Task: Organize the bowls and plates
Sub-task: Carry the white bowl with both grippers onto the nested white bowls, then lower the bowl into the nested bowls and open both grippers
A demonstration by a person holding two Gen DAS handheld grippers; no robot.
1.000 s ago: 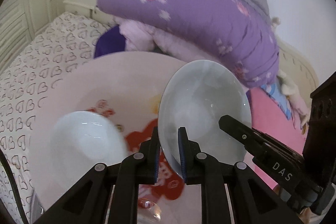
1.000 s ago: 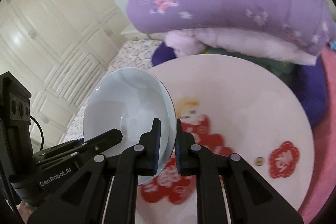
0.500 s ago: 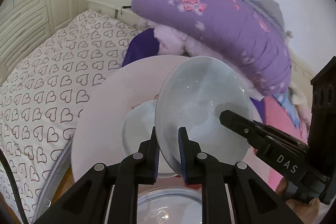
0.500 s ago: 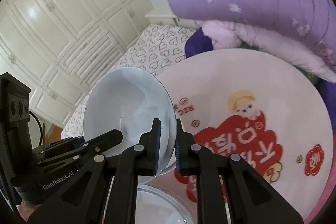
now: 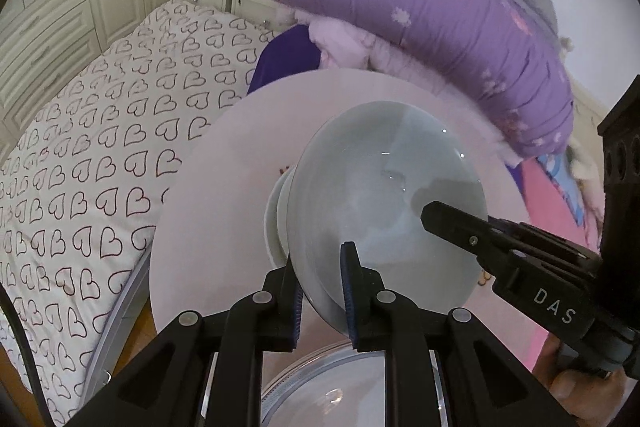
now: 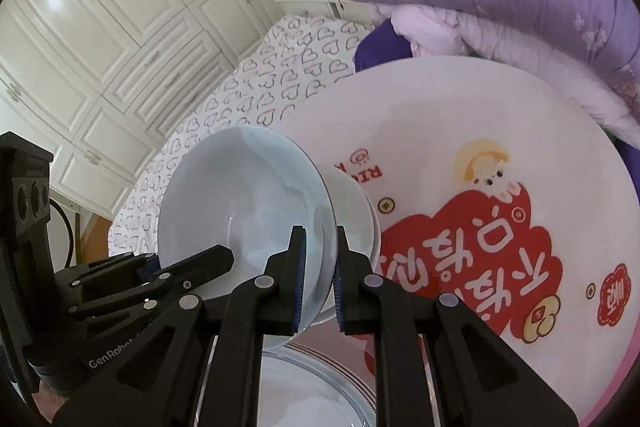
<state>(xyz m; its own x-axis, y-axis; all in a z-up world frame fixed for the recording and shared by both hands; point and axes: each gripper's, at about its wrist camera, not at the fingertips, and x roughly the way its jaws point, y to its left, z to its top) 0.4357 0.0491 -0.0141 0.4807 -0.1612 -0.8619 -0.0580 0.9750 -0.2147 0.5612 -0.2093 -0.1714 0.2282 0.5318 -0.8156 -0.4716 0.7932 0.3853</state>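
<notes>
Your left tool is clamped on the rim of the pale bowl, one finger inside and one outside. Your right tool is clamped on the same bowl's rim at the opposite side, so you hold the bowl between both hands, tilted on edge above the round surface with its red cartoon print. A second white bowl sits on the surface just behind the held one; from the left view only its edge shows. Whether the two bowls touch cannot be told. Below your tools, at the near edge, lies a plate with a ringed rim. Beyond the surface is a bed with a heart-patterned sheet and a rolled purple quilt.
</notes>
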